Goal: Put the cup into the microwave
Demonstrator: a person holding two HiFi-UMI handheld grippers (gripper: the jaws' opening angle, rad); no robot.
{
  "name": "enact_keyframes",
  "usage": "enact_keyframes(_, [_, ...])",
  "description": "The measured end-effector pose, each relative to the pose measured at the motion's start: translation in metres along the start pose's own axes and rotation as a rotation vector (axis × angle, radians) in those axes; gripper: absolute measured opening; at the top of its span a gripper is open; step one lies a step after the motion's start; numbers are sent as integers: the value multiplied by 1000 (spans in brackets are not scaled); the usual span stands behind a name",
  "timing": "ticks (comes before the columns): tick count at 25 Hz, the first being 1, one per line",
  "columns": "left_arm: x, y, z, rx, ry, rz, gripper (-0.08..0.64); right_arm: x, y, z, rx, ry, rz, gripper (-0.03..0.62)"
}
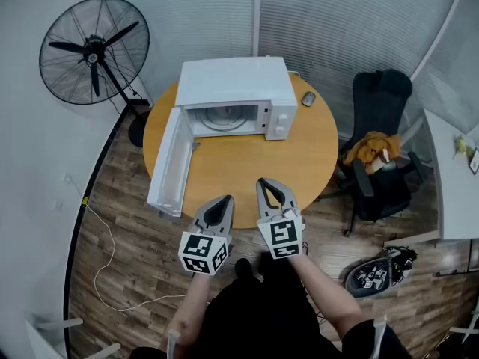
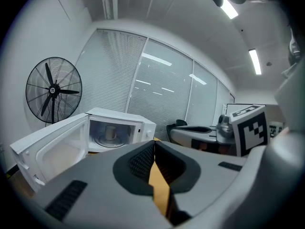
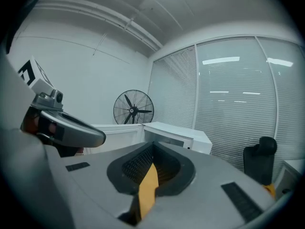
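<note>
A white microwave (image 1: 236, 88) stands at the back of the round wooden table (image 1: 247, 163), its door (image 1: 171, 163) swung wide open to the left. In the left gripper view a pale cup (image 2: 110, 132) stands upright on the turntable inside the microwave (image 2: 119, 128). My left gripper (image 1: 224, 203) (image 2: 153, 146) hovers over the table's near edge, shut with nothing in it. Beside it on the right, my right gripper (image 1: 266, 183) (image 3: 152, 147) is also shut and empty. Both point toward the microwave and are well short of it.
A large black floor fan (image 1: 94, 51) stands at the back left. A computer mouse (image 1: 308, 99) lies right of the microwave. A black office chair (image 1: 378, 148) with an orange soft toy (image 1: 372, 148) sits right of the table, beside a white desk (image 1: 449, 178).
</note>
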State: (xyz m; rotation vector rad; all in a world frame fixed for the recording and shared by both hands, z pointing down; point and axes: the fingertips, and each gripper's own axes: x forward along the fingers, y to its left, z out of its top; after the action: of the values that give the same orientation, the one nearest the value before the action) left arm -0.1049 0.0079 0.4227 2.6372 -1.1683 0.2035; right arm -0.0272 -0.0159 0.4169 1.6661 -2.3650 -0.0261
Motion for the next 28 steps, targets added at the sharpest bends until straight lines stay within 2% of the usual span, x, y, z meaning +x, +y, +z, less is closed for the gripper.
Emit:
enact_keyframes(5, [-4,-14,8,14,-12,-24,-3,-26,-3,7,17,-15,15,11])
enact_keyframes(12, [-9,-28,11,9,-16,-20,-2,-56,-4,8,65,-9,47,11])
enact_keyframes(28, [-12,-25,5,-2,-5,-6,-2,-67,-3,-9,141,11,72,9])
